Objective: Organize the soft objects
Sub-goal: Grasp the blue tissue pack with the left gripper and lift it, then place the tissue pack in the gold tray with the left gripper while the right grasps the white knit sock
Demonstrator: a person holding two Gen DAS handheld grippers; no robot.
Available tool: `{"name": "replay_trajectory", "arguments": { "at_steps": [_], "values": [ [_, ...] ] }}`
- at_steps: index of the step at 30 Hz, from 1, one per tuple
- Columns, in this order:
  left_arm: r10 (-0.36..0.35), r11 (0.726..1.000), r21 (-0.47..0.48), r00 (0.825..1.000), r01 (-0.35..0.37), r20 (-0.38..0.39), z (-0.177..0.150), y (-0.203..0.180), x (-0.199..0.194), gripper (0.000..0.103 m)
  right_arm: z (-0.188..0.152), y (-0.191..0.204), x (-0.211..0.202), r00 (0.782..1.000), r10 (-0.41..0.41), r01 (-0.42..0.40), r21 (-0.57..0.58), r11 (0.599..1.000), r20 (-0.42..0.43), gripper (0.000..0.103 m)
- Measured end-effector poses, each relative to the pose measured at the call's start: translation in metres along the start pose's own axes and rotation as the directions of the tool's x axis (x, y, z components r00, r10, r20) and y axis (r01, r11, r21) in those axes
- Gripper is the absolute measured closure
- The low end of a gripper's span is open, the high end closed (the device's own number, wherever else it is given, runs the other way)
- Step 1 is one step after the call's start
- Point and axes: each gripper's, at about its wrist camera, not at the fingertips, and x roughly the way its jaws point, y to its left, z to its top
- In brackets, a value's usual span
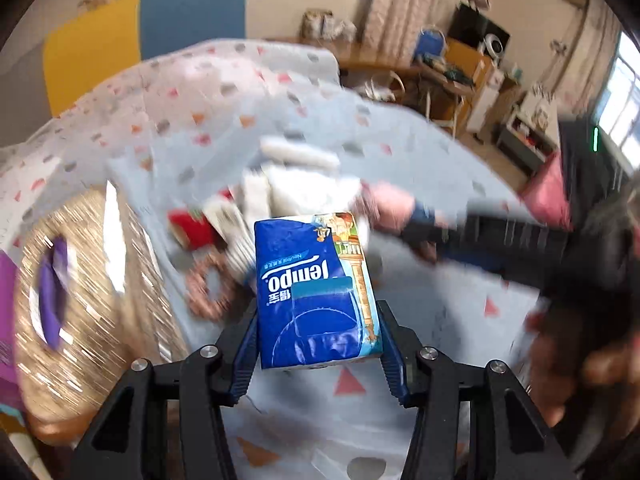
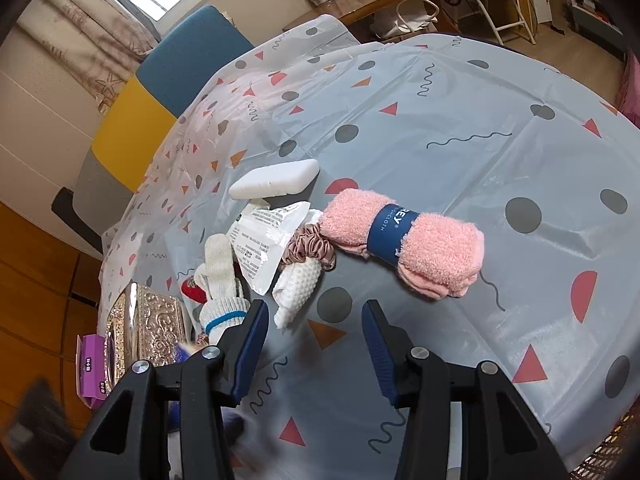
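My left gripper (image 1: 318, 306) is shut on a blue Tempo tissue pack (image 1: 308, 280), holding it above the patterned tablecloth (image 1: 420, 420); the pack is sharp while the scene behind it is blurred. My right gripper (image 2: 315, 306) stands open over bare tablecloth (image 2: 440, 120) with nothing between its fingers. Ahead of it lie a rolled pink washcloth (image 2: 404, 240) with a blue band, a brown scrunchie (image 2: 308, 246), a white dotted cloth (image 2: 298, 284), a white knit glove (image 2: 220, 280), a white sponge (image 2: 276, 180) and a printed plastic packet (image 2: 264, 236).
An ornate golden tissue box (image 2: 156, 324) sits at the table's left edge beside a purple box (image 2: 92, 364); in the left wrist view the golden box (image 1: 92, 300) is blurred. A small red item (image 2: 192, 288) lies by the glove. Yellow and blue chairs (image 2: 160, 92) stand behind the table.
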Motion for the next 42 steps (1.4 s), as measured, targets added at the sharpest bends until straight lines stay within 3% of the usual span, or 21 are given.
{"name": "replay_trajectory", "arguments": {
  "at_steps": [8, 18, 22, 27, 33, 37, 42],
  "values": [
    [0.113, 0.987, -0.133, 0.985, -0.095, 0.131, 0.048, 0.071, -0.045, 0.049, -0.002, 0.005, 0.005, 1.0, -0.022, 0.022, -0.028, 0.999, -0.02, 0.054],
    [0.271, 0.93, -0.313, 0.935, -0.193, 0.228, 0.03, 0.177, -0.115, 0.049, -0.009, 0.031, 0.019, 0.997, -0.03, 0.018, -0.156, 0.988, -0.076, 0.054],
    [0.316, 0.904, -0.37, 0.917, -0.214, 0.243, 0.008, 0.21, -0.14, 0.049, -0.01, 0.057, 0.028, 0.995, -0.013, -0.01, -0.234, 0.972, -0.097, 0.054],
    [0.345, 0.874, -0.432, 0.909, -0.221, 0.234, -0.027, 0.237, -0.163, 0.049, -0.008, 0.096, 0.05, 0.993, -0.024, -0.016, -0.339, 0.941, -0.115, 0.054],
    [0.383, 0.829, -0.51, 0.897, -0.229, 0.22, -0.075, 0.265, -0.191, 0.049, -0.014, 0.114, 0.101, 0.979, -0.114, 0.034, -0.416, 0.909, -0.169, 0.054],
    [0.415, 0.779, -0.58, 0.889, -0.238, 0.192, -0.117, 0.287, -0.206, 0.049, -0.021, 0.114, 0.111, 0.975, -0.144, 0.05, -0.462, 0.886, -0.17, 0.063],
    [0.427, 0.707, -0.661, 0.897, -0.253, 0.113, -0.174, 0.305, -0.207, 0.049, -0.021, 0.11, 0.11, 0.974, -0.147, 0.053, -0.453, 0.89, -0.174, 0.064]
  ]
}}
